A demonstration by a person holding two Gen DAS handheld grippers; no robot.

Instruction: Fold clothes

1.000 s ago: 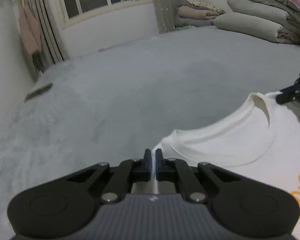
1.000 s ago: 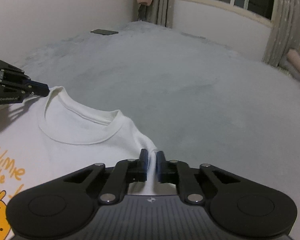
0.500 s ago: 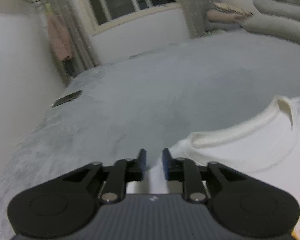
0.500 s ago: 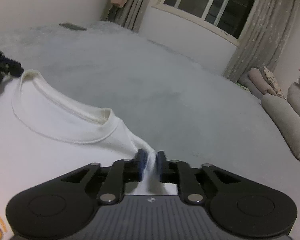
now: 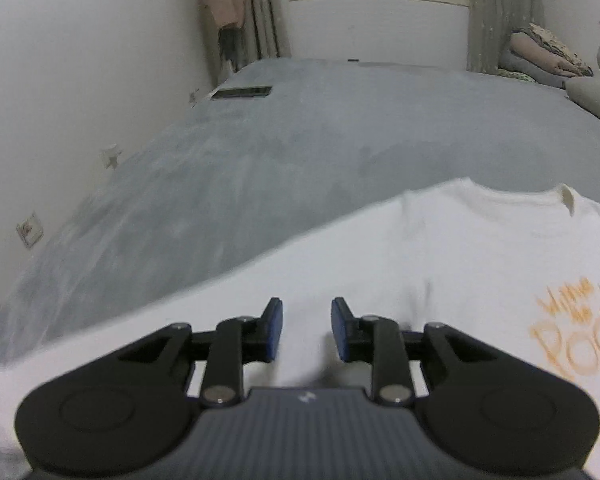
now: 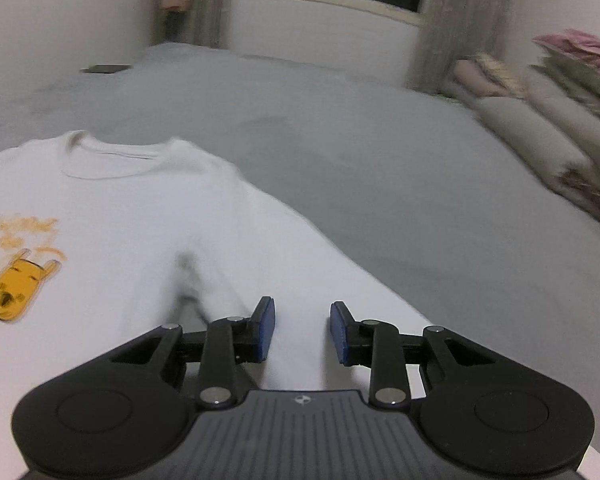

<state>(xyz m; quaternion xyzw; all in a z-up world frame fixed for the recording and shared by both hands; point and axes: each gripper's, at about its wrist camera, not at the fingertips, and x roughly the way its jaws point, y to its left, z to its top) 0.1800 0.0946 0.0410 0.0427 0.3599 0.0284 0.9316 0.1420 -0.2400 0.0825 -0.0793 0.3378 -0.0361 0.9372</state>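
A: Grey bed cover runs back to the window wall. White T-shirt lies flat at the near edge, collar toward the window.

B: Grippers?

A: Left gripper spread, jaws have just been opening, blue pads clear of the cloth under them. Right gripper likewise: jaws just opened, nothing pinched, shirt below.

B: Background?

A: Folded quilts stacked at the far right edge.

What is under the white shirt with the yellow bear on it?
The white shirt lies spread on a grey blanket, which shows all around it. Whatever sits directly beneath the shirt is covered, so only more blanket can be guessed there.
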